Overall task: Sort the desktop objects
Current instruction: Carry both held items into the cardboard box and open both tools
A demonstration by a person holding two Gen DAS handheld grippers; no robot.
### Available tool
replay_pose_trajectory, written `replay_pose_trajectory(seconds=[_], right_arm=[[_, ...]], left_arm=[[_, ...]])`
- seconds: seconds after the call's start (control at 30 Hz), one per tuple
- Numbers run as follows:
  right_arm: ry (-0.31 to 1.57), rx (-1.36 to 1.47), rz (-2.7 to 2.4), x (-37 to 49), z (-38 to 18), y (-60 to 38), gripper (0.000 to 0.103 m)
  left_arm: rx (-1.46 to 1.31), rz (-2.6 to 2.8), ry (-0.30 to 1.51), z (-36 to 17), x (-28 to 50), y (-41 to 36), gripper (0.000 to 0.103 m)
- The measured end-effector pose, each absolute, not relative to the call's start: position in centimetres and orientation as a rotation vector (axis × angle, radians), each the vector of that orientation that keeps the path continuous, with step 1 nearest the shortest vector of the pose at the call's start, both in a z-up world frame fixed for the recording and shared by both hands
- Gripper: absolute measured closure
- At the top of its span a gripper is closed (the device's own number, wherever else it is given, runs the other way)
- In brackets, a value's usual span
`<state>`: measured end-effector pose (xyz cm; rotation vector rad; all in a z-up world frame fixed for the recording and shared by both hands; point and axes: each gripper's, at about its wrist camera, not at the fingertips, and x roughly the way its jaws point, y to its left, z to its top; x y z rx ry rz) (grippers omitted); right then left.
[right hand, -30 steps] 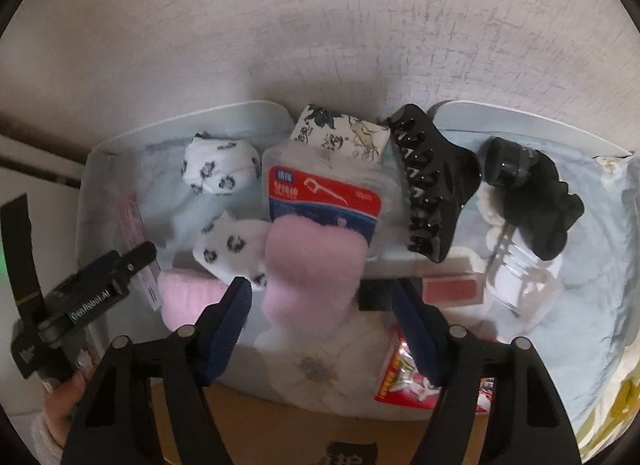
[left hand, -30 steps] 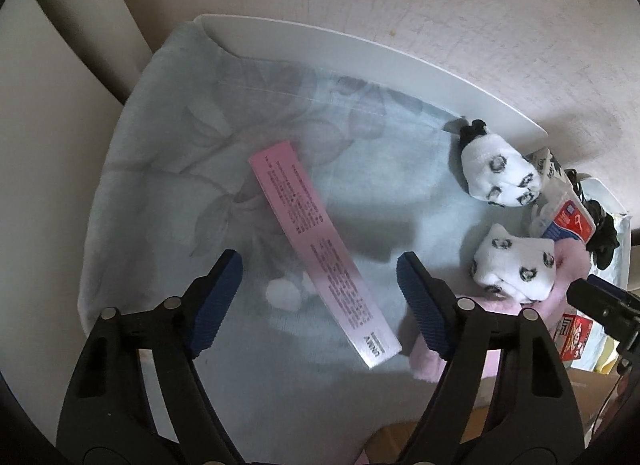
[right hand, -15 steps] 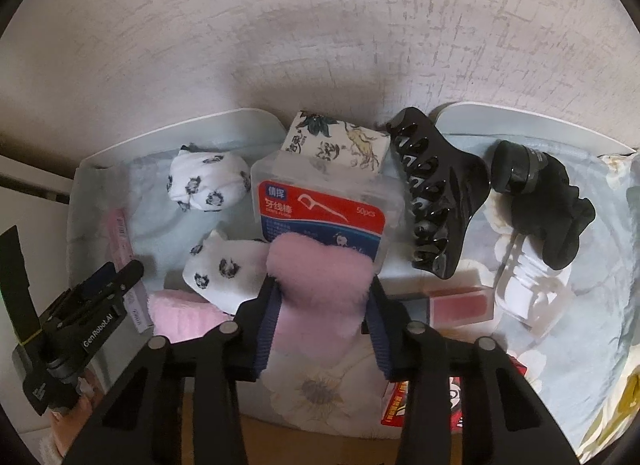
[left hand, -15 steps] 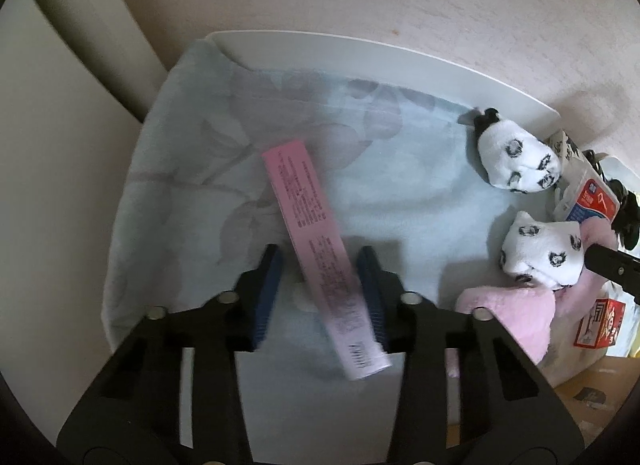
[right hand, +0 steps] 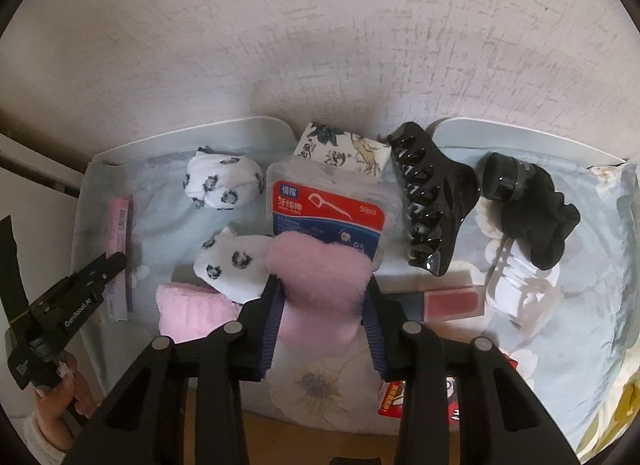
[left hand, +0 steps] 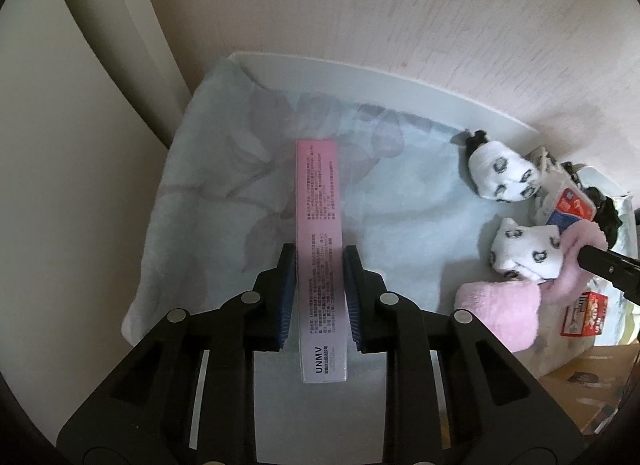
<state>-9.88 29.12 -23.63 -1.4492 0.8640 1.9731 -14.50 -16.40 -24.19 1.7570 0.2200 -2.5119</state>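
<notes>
**Both tongs loaded, box in line with the left pair**

We have the left tongs (left hand: 318,297) closed on the pink box (left hand: 319,241), whose long axis runs from 6 to 12 o'clock, straight along the fingers, its far end over the pale blue cloth (left hand: 200,201). Our right tongs (right hand: 322,319) are clamped on the pink fluffy pad (right hand: 318,285), with the floss box (right hand: 330,209) touching it at 12 o'clock and the black hair claw (right hand: 434,201) at 2. We judge that lifting the pad straight up would spare the spotted socks (right hand: 236,265) at 10 o'clock.
</notes>
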Motion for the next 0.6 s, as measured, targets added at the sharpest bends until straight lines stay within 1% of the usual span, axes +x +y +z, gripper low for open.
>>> replay_pose_trajectory(seconds=[0.4,0.47,0.5,0.6], right_arm=[[0.880,-1.342,2.013,-8.9,-20.5,29.1,0.070],[0.876,-1.319,2.028,-8.5,-19.5,29.1,0.070],[0.873,-1.302,2.040,-8.2,-18.6,29.1,0.070],[0.864,-1.254,2.061,-7.9,-16.6,28.4,0.070]], left_arm=[[1.677,-2.611,0.200,-19.5,-11.6,-15.0,0.082],[1.658,-2.640,0.190,-18.1,-12.0,-15.0,0.083],[1.648,-2.654,0.183,-16.9,-13.6,-15.5,0.082],[1.600,-2.706,0.138,-13.8,-14.2,-14.4,0.083]])
